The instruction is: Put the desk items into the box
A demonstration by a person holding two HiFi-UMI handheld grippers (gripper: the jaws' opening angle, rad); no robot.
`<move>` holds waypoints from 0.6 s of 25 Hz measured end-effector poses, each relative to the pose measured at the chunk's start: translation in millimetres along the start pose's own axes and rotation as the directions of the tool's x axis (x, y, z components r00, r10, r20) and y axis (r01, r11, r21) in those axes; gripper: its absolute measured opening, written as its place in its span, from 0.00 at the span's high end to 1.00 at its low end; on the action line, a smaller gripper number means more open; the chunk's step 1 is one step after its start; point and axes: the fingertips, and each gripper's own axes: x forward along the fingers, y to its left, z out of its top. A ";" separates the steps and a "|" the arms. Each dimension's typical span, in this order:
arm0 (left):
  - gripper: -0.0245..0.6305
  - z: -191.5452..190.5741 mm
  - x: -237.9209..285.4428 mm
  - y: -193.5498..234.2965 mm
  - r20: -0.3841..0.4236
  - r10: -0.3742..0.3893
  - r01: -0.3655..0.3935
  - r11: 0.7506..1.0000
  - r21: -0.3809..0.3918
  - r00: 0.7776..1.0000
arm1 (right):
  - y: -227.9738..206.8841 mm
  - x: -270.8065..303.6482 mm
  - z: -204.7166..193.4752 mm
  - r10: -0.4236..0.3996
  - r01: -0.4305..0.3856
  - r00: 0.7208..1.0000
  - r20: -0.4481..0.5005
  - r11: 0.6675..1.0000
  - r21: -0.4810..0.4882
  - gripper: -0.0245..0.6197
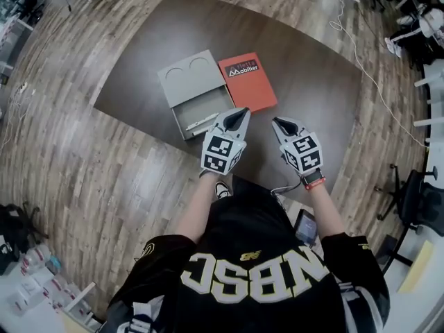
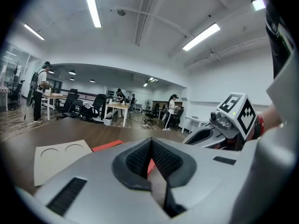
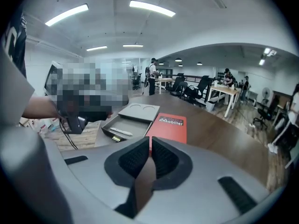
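Lying just beyond left gripper [image 1: 242, 112]: red book [image 1: 248, 82]

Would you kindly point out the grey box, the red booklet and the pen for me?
grey box [image 1: 182, 82]: head view, on its flat top below the two circles.
red booklet [image 1: 250, 89]: head view, middle of its cover.
pen [image 3: 121, 131]: right gripper view, middle of its barrel.

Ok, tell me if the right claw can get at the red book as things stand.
Probably yes: the book lies flat on the table just ahead of the right claw, nothing between them. The claw is barely open, so it'd need to widen.
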 end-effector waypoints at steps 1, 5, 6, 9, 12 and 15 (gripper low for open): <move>0.94 -1.9 4.0 -3.5 -0.002 -0.013 0.013 1.000 -0.001 1.000 | -3.9 -1.0 -7.1 0.001 -0.001 1.000 -0.019 1.000 -0.007 0.92; 0.94 -15.3 17.9 -19.5 -0.029 -0.067 0.067 0.998 -0.008 0.997 | -15.2 -9.3 -37.7 0.003 -0.006 0.995 -0.102 1.000 -0.022 0.91; 0.94 -18.5 22.7 -22.7 -0.035 -0.079 0.078 0.997 -0.009 0.996 | -19.7 -10.8 -44.1 0.003 -0.006 0.993 -0.121 1.000 -0.029 0.90; 0.94 -26.0 39.0 -30.4 -0.051 -0.107 0.107 0.994 -0.011 0.993 | -35.2 -11.9 -60.5 0.002 -0.011 0.985 -0.172 0.999 -0.048 0.88; 0.94 -34.2 53.2 -39.4 -0.068 -0.139 0.139 0.990 -0.015 0.988 | -46.2 -11.6 -79.3 0.002 -0.016 0.974 -0.226 0.998 -0.060 0.84; 0.94 -42.0 65.0 -48.8 -0.087 -0.171 0.170 0.985 -0.014 0.982 | -55.7 -9.2 -96.2 -0.001 -0.014 0.964 -0.266 0.998 -0.054 0.82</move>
